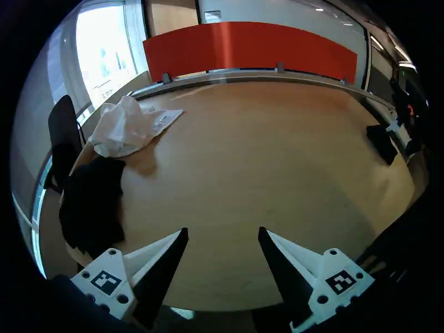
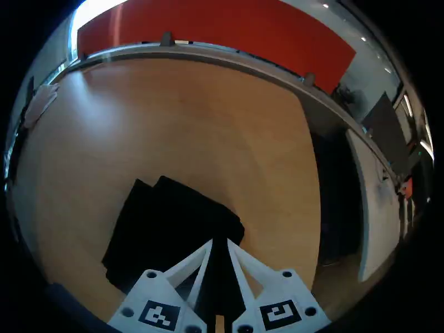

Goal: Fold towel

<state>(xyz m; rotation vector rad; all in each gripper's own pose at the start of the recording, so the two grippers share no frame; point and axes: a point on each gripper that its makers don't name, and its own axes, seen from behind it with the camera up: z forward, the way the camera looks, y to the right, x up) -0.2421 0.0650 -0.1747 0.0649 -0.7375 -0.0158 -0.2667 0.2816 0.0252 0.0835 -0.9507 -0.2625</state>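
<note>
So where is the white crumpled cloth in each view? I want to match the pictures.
Left gripper view: the white crumpled cloth lies upper left, near the far-left corner of the wooden table.
Right gripper view: the cloth is a small pale patch at the far left edge.
Shared landmark: the red partition panel along the table's far edge.

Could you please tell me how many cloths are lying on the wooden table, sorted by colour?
White: 1, the crumpled white cloth
Black: 2, the crumpled black cloth at the table's edge and the folded black cloth
Total: 3
</note>
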